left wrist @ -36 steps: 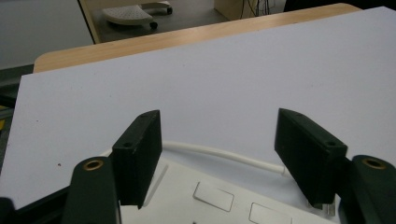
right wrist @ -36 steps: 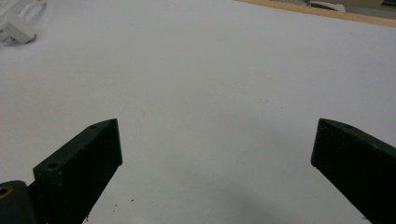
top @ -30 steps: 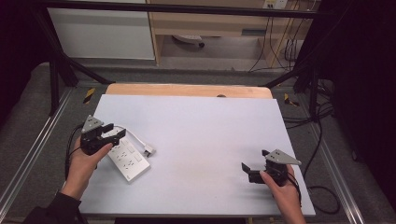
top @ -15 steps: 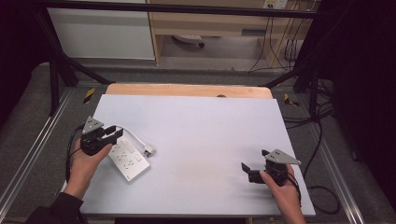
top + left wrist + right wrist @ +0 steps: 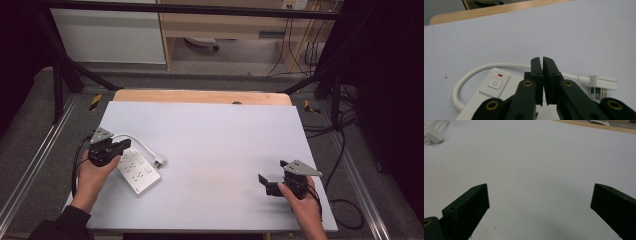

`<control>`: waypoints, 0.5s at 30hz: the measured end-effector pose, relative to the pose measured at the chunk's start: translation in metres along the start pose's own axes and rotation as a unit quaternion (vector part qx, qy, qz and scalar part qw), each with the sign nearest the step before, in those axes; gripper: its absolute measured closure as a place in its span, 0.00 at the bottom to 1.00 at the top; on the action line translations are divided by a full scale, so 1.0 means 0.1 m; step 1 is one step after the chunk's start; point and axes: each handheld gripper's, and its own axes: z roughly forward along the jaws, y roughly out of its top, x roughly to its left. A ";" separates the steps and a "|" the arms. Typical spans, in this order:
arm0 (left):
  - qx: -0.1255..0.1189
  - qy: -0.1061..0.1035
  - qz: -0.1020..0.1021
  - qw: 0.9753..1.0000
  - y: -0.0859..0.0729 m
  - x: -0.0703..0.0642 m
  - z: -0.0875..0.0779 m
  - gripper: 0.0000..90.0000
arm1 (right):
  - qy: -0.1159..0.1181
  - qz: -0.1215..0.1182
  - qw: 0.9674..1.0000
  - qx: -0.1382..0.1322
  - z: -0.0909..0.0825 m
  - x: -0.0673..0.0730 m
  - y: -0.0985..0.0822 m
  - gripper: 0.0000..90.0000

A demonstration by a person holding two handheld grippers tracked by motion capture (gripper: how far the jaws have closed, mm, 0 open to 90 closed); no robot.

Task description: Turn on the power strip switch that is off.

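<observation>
a pale grey surface (image 5: 215,150) seen from above, with a person's forearms coming in from six o'clock. at about nine o'clock on the surface lies a white power strip (image 5: 136,170), flat, its long side running from ten o'clock toward four o'clock. its white cord (image 5: 142,145) loops out from the far end and ends in a white plug (image 5: 160,161) lying just beside the strip at its three o'clock side. the left hand (image 5: 92,175) holds the left gripper (image 5: 122,145) over the far end of the power strip. in the left gripper view its two black jaws have just been closing and now stand almost together, a thin slit between them and nothing caught there; below them are the strip's power button (image 5: 495,83), a small red mark (image 5: 500,75) and the cord curving past. whether the jaws touch the strip cannot be told. at about four o'clock, well apart from the strip, the right hand (image 5: 302,205) holds the right gripper (image 5: 267,182) low over bare surface, its jaws spread wide with nothing between them.
</observation>
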 end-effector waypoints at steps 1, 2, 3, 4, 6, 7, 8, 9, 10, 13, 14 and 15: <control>0.002 -0.001 -0.002 1.000 -0.01 0.01 0.01 0.99 | 0.000 -0.001 1.000 0.000 0.00 0.00 0.00 0.03; 0.005 -0.002 -0.002 1.000 -0.02 0.01 0.02 1.00 | 0.000 -0.001 1.000 0.000 0.00 0.00 0.00 0.03; 0.008 -0.002 -0.001 1.000 -0.02 0.01 0.03 1.00 | 0.000 -0.001 1.000 0.000 0.00 0.00 0.00 0.03; 0.011 -0.001 0.002 1.000 -0.03 0.01 0.04 1.00 | 0.000 -0.001 1.000 -0.001 0.00 0.00 0.00 0.03; 0.018 -0.001 0.006 1.000 -0.04 0.00 0.05 1.00 | 0.000 0.000 1.000 0.000 0.00 0.00 0.00 0.03; 0.022 -0.001 0.008 1.000 -0.05 0.00 0.07 1.00 | -0.001 0.000 1.000 -0.001 0.00 0.00 0.00 0.03; 0.026 0.000 0.010 1.000 -0.06 0.00 0.08 1.00 | -0.001 0.000 1.000 -0.001 0.00 0.00 0.00 0.03; 0.031 0.001 0.014 0.999 -0.06 0.00 0.08 1.00 | 0.000 -0.001 1.000 -0.001 0.00 0.00 0.00 0.03; 0.032 0.002 0.013 0.999 -0.07 0.00 0.09 1.00 | -0.001 -0.001 1.000 0.000 0.00 0.00 0.00 0.03; 0.037 0.003 0.014 0.999 -0.07 0.02 0.12 1.00 | 0.000 -0.001 1.000 -0.001 0.00 0.01 0.00 0.03; 0.037 0.003 0.013 0.999 -0.08 0.02 0.13 1.00 | 0.000 -0.001 1.000 -0.001 0.00 0.00 0.00 0.03; 0.038 0.003 0.013 0.999 -0.08 0.02 0.13 1.00 | 0.000 0.000 1.000 0.000 0.00 0.00 0.00 0.03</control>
